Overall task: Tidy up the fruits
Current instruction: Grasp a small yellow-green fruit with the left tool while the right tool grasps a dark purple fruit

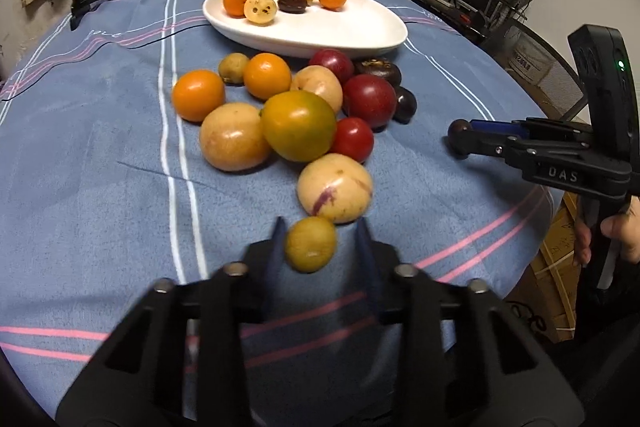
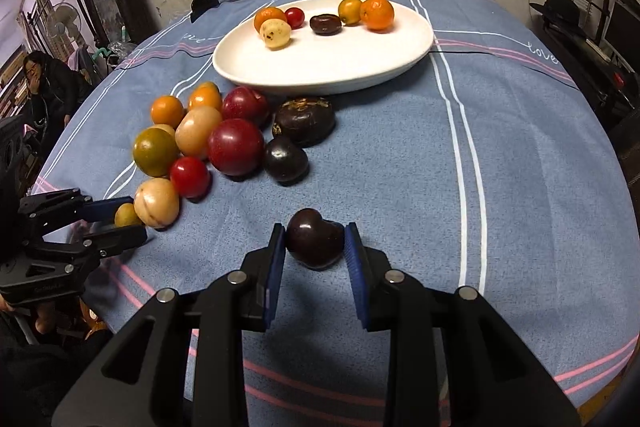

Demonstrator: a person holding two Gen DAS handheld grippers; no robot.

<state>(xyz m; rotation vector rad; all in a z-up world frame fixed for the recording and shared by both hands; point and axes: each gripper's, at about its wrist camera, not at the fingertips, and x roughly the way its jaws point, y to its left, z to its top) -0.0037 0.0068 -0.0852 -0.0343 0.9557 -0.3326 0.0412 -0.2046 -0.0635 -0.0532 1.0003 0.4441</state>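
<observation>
Small yellow-green fruit [image 1: 310,245] sits at the near edge of the fruit pile [image 1: 296,107], on the blue tablecloth [image 1: 100,147], and your left gripper [image 1: 322,241] is clamped on it. Your right gripper [image 2: 315,243] grips a dark heart-shaped fruit [image 2: 315,243], apart from the pile. Both picks look bound for the white plate [image 2: 320,67], which already holds six pieces, probably why you work the pile's loose edges first.
</observation>
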